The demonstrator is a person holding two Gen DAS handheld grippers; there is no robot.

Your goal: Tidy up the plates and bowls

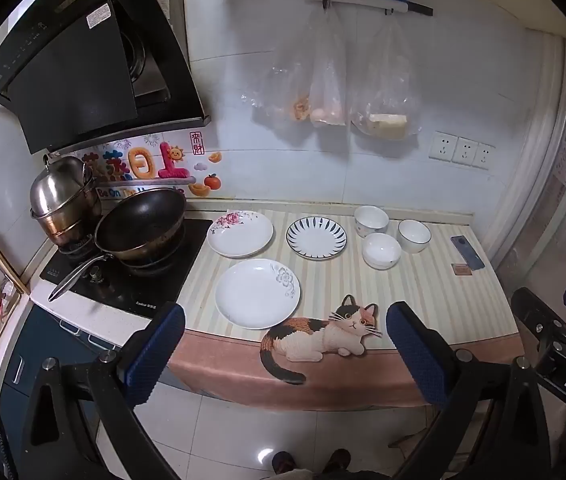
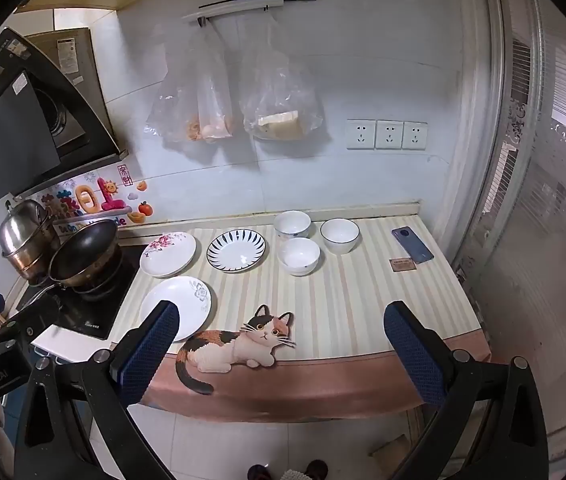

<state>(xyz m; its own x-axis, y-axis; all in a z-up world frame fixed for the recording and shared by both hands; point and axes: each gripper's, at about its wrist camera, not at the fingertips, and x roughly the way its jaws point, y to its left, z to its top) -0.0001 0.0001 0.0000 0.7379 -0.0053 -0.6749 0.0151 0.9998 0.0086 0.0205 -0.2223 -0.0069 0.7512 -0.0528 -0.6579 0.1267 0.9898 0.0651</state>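
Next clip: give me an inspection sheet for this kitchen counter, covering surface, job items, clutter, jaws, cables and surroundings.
Surface: striped mat with a cat picture covers the counter.
Job's things: three plates and three bowls, all separate, unstacked.
Clutter: phone and small card at the right.
Grippers: left gripper and right gripper held back from the counter, jaws open, empty.
Cables: nothing seen.
Surroundings: stove with wok and pot; hanging bags; wall sockets.
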